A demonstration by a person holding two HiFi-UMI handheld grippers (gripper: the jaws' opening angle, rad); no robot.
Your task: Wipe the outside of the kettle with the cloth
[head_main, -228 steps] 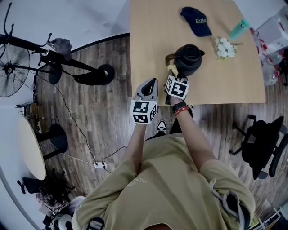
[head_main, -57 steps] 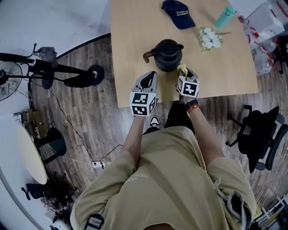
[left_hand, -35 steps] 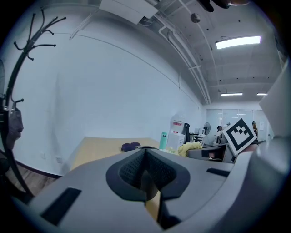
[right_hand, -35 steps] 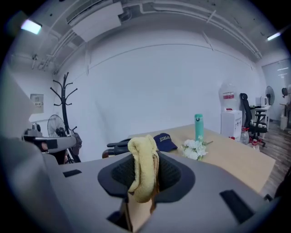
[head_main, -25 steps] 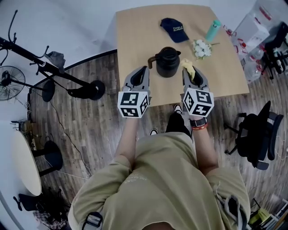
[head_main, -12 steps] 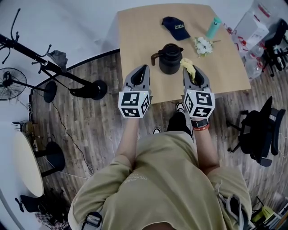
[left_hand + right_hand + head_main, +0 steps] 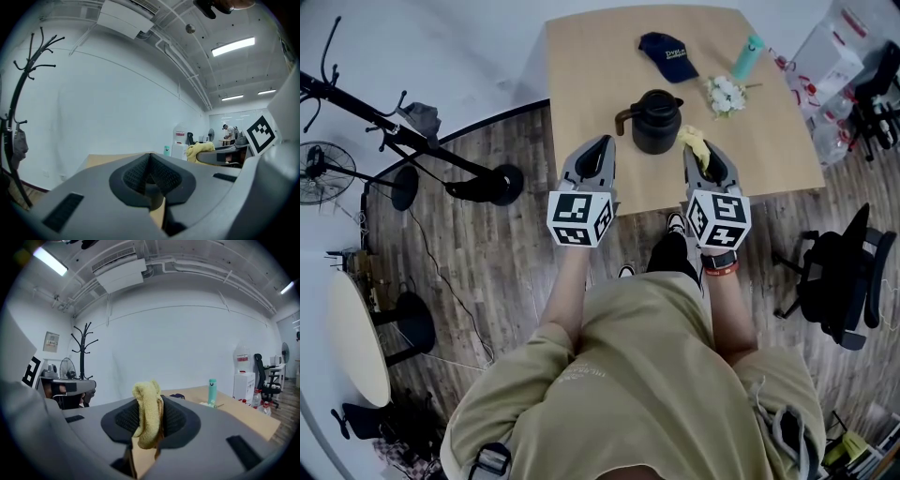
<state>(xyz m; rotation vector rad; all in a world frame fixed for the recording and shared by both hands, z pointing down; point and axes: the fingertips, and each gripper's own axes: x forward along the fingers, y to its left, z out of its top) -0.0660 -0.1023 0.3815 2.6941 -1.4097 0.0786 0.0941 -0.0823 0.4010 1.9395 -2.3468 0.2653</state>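
The black kettle [image 7: 656, 120] stands upright on the wooden table [image 7: 591, 66], handle to the left. My right gripper [image 7: 696, 150] is shut on a yellow cloth [image 7: 692, 141], held just right of the kettle's base and near its side; whether they touch is unclear. In the right gripper view the cloth [image 7: 147, 420] bulges up between the shut jaws of the right gripper [image 7: 149, 427]. My left gripper [image 7: 605, 142] hovers front-left of the kettle, shut and empty. The left gripper [image 7: 150, 164] points over the table; no kettle shows in either gripper view.
A navy cap [image 7: 668, 54], a teal bottle [image 7: 747, 56] and white flowers [image 7: 724, 94] lie behind the kettle. A black office chair [image 7: 839, 281] stands at the right. A fan stand [image 7: 441, 159] is on the wooden floor at the left.
The right gripper has carried the cloth from the kettle's front-left round to its right side. Both grippers are raised closer to the head camera. Over the last half second almost nothing moved.
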